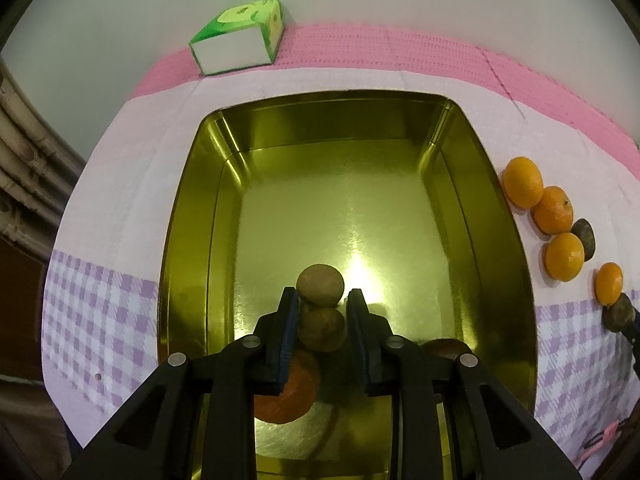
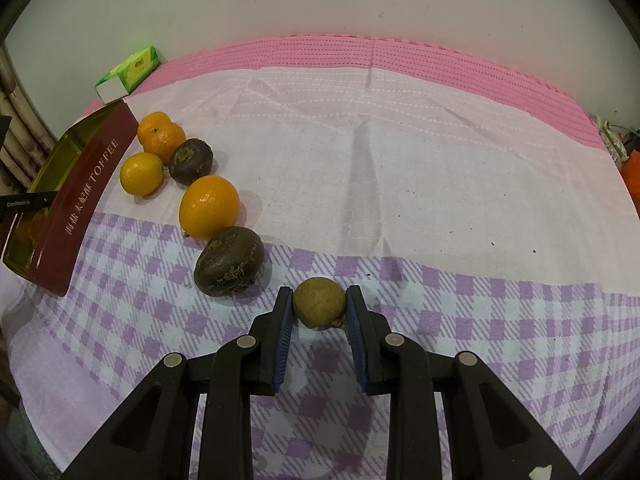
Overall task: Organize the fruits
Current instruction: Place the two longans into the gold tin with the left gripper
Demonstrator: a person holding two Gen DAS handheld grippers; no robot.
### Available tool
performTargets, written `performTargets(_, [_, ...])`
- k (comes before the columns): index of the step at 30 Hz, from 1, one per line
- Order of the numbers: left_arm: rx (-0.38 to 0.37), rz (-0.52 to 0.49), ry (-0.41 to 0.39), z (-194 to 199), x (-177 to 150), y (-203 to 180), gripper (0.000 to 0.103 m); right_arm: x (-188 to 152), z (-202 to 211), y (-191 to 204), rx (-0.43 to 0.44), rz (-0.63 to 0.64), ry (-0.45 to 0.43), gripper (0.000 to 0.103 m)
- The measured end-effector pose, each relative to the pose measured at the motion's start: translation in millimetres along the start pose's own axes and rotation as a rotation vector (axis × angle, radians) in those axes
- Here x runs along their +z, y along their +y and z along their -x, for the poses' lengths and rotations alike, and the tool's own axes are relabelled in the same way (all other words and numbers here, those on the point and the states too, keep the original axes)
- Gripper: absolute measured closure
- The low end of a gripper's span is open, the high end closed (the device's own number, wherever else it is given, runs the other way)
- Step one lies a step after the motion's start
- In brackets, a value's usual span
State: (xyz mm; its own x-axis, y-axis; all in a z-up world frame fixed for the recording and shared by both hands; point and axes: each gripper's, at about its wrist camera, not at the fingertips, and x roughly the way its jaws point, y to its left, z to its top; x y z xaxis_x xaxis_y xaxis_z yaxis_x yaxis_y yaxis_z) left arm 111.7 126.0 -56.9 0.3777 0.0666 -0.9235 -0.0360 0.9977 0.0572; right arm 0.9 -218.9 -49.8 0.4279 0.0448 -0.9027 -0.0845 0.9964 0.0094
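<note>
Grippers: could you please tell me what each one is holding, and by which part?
Left gripper: brown fruit, held by its sides over the tin. Right gripper: another brown fruit, also by its sides.

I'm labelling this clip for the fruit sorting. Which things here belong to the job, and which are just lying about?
Job:
tin
oranges
dark fruits
brown fruit in left gripper
brown fruit in right gripper

Lying about:
green box
cloth
</note>
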Motion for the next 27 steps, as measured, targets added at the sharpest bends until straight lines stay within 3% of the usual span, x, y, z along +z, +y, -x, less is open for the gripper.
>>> performTargets(7, [0.011,-0.010,-0.020,14,-3,2,0.074,1,0,-1,-0.017,0.006,0.002,0.078])
performTargets(13, [0.021,-0.018,-0.046,32,-10,7,0.059,1,1,-3,-0.024,0.003,-0.002,0.078])
performTargets(18, [0.032,-0.026,-0.079,49,-19,15,0.039,0,1,-2,-0.031,-0.007,-0.006,0.079])
performTargets(27, [0.071,-0.046,-0.132,70,-37,25,0.029,8,11,-22,-0.050,-0.041,-0.021,0.079])
